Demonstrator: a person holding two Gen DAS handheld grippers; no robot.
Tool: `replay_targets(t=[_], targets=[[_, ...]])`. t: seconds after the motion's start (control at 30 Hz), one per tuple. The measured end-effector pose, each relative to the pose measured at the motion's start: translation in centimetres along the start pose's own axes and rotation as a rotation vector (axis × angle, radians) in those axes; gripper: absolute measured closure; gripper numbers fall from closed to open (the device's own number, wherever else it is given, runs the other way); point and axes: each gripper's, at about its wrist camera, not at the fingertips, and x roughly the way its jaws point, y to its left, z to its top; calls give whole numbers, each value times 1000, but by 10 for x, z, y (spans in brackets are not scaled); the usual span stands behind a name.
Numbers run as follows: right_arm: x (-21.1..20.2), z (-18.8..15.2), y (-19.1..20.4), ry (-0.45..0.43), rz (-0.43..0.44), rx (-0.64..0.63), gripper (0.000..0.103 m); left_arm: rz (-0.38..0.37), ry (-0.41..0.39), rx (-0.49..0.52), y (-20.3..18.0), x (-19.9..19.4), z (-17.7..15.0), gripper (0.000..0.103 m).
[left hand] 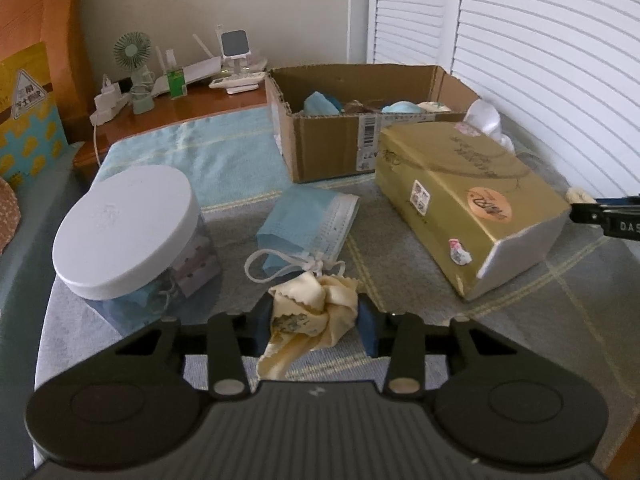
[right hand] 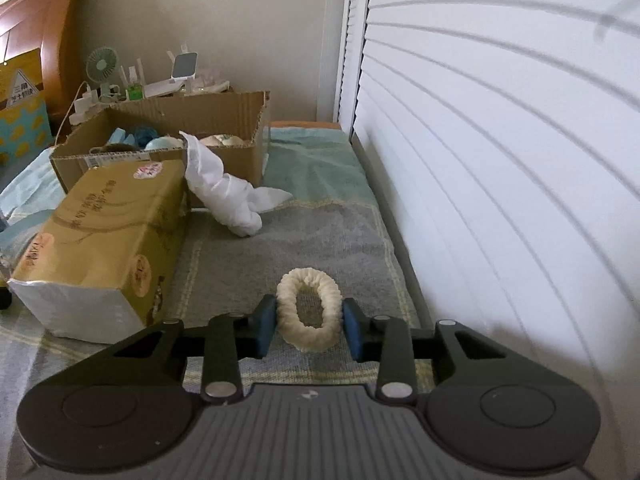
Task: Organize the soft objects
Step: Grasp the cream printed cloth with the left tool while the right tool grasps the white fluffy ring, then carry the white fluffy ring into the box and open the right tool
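A home bedroom: wooden headboard [right hand: 36, 20], blanket-covered bed [right hand: 320, 232], cluttered nightstand [left hand: 192, 108], louvered doors [right hand: 500, 160].

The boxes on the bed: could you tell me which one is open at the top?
The brown cardboard box at the back: its top is open, with soft items showing inside. The gold box lies closed, and the white-lidded container is covered.
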Motion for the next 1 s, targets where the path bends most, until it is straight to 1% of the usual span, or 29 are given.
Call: replay_targets(t=[0.27, 0.43, 0.57, 0.77, 1.0], targets=[[-25, 6, 7, -35, 14, -35, 63, -85, 27, 63, 6, -23, 2, 62], [-39, 12, 11, -56, 32, -49, 63, -120, 22, 109, 9, -37, 10, 62], [-44, 20, 17, -71, 55, -69, 63, -146, 7, 124, 11, -43, 18, 62], [-44, 41, 30, -95, 80, -118, 63, -175, -38, 141, 12, -50, 32, 62], [-30, 80, 42, -124, 113, -167, 63, -181, -79, 149, 16, -54, 42, 62]])
